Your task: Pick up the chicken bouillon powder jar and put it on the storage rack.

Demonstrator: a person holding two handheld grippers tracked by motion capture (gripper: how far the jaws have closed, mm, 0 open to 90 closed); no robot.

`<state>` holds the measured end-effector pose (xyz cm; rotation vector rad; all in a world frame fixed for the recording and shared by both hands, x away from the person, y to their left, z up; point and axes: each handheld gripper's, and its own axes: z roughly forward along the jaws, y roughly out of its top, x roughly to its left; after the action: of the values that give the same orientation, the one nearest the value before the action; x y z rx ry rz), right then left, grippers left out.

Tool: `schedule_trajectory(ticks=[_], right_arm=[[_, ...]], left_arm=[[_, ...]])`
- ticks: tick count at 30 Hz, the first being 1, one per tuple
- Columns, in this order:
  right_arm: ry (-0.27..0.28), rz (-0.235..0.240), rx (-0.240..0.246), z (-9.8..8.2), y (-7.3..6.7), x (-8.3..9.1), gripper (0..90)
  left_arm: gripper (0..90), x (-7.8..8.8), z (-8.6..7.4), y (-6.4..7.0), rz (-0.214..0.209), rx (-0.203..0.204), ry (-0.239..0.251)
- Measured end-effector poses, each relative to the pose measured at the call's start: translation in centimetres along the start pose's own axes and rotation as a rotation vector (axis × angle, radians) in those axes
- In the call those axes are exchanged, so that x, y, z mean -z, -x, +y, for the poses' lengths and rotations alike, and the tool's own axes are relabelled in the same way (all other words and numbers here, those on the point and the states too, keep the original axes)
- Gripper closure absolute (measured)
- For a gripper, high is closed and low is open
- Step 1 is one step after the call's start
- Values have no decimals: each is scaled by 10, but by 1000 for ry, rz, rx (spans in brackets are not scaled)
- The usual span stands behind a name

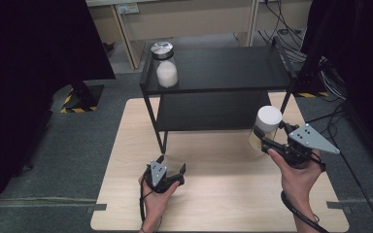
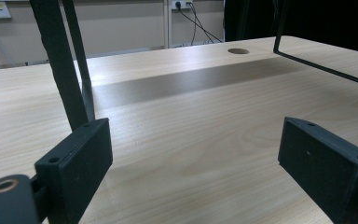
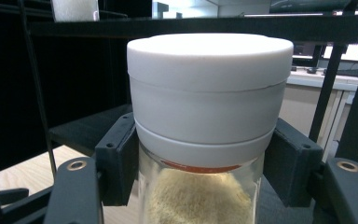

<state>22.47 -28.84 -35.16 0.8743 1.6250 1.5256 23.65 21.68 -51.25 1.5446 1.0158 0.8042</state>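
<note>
— The wooden table [image 1: 126, 194] has plenty of bare top along its near edge, and the black shelf unit [image 1: 223, 73] stands across the far half, its legs planted on the wood.

— So where's the room to move?

— In front of the shelf, between the two hands. The left gripper [image 1: 171, 175] sits low by the shelf's near left leg [image 2: 60, 65], jaws spread wide with nothing but tabletop between them.

— And the right one?

— The right gripper [image 1: 264, 138] pinches a jar with a white lid [image 3: 209, 88] just under the lid, a pad on either side of the glass. It's held upright, long axis vertical, lid up, off the table by the shelf's right front leg. The yellowish powder inside might be a spice; I can't tell.

— Anything in the way?

— The lower shelf edge just behind it, and a metal-lidded jar [image 1: 164, 63] on the top shelf's left corner, well apart.
</note>
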Motion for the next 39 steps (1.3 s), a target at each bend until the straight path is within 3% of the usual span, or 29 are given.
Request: schedule_trajectory(ticks=[30,39], right_arm=[[69,-22,31,64,-2,-12,353],[88,-23,19,81,-1,-18,353]], left_arm=[[91,0,1,0,0,1,-4],[91,0,1,0,-1,-1,-6]])
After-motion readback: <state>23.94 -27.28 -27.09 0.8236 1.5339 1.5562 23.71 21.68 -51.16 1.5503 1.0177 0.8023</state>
